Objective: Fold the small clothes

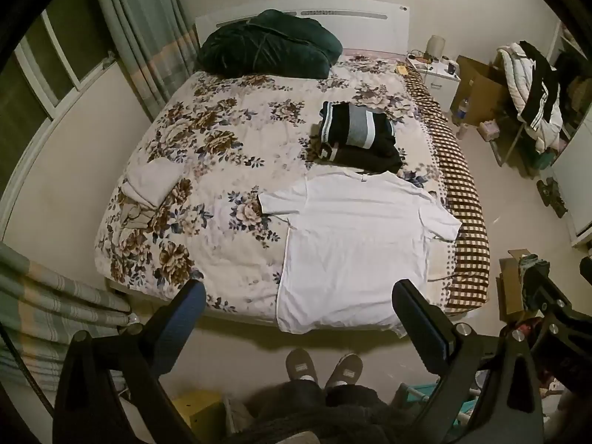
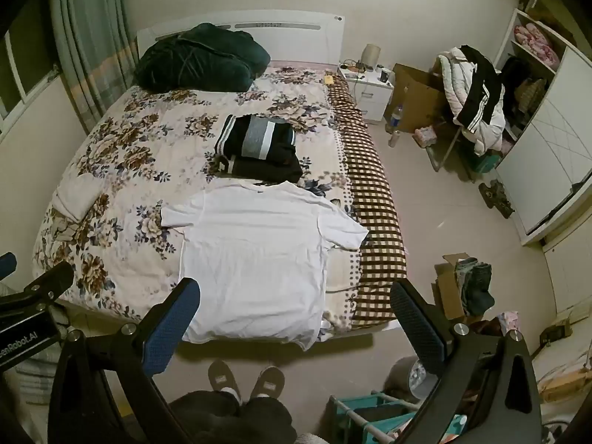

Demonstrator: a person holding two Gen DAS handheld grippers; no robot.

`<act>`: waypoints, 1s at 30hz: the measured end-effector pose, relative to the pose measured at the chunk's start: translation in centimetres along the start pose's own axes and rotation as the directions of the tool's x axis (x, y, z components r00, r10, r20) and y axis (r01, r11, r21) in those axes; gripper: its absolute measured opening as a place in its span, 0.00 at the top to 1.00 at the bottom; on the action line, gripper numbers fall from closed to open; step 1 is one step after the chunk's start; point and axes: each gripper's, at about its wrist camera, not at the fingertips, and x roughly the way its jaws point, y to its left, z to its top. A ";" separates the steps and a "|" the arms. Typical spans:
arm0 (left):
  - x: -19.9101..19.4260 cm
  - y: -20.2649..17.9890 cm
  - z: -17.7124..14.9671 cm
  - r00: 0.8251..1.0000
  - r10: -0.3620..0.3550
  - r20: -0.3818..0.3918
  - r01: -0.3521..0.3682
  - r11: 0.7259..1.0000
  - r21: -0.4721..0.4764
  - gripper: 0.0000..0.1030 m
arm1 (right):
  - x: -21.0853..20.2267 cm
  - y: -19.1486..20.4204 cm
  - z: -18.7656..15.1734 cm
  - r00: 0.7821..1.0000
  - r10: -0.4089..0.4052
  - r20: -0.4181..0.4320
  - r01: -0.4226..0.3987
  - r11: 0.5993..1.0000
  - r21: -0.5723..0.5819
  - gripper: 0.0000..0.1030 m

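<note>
Grippers (image 1: 299,305) (image 2: 296,305): two, spread; one white T-shirt (image 1: 355,244) flat.

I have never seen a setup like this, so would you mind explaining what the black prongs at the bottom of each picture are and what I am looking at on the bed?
The prongs are the two fingers of handheld grippers; a person, whose slippers show below, holds one in each hand. Each picture comes from a fisheye camera mounted on a gripper: one on the left gripper, one on the right gripper. Both are open and hold nothing, hovering near the foot of the bed. On the floral bedspread a white T-shirt lies spread flat, unfolded. Behind it sits a stack of folded dark clothes, a pale folded garment lies to the left, and a dark green blanket is bundled by the headboard.
</note>
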 end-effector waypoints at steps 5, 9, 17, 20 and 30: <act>0.1 -0.1 0.0 1.000 0.000 0.007 0.000 1.000 -0.001 0.00 | -0.3 0.0 0.0 1.000 -0.012 0.010 0.012 1.000 -0.003 0.00; 0.2 -0.1 0.0 1.000 -0.002 0.011 0.002 1.000 -0.003 0.00 | -0.4 -0.1 0.1 1.000 -0.006 0.008 0.006 1.000 -0.001 0.00; -1.4 -1.1 0.5 1.000 -0.002 0.019 0.002 1.000 -0.004 0.00 | -0.4 -0.2 0.2 1.000 -0.009 0.011 0.009 1.000 -0.001 0.00; -1.4 -1.7 1.1 1.000 -0.001 0.022 0.001 1.000 -0.002 0.00 | -0.4 -0.2 0.3 1.000 -0.009 0.012 0.009 1.000 -0.001 0.00; -1.4 -2.2 2.0 0.999 -0.007 0.031 0.007 1.000 -0.006 0.00 | -0.7 -0.1 1.1 1.000 -0.007 0.015 0.007 1.000 0.001 0.00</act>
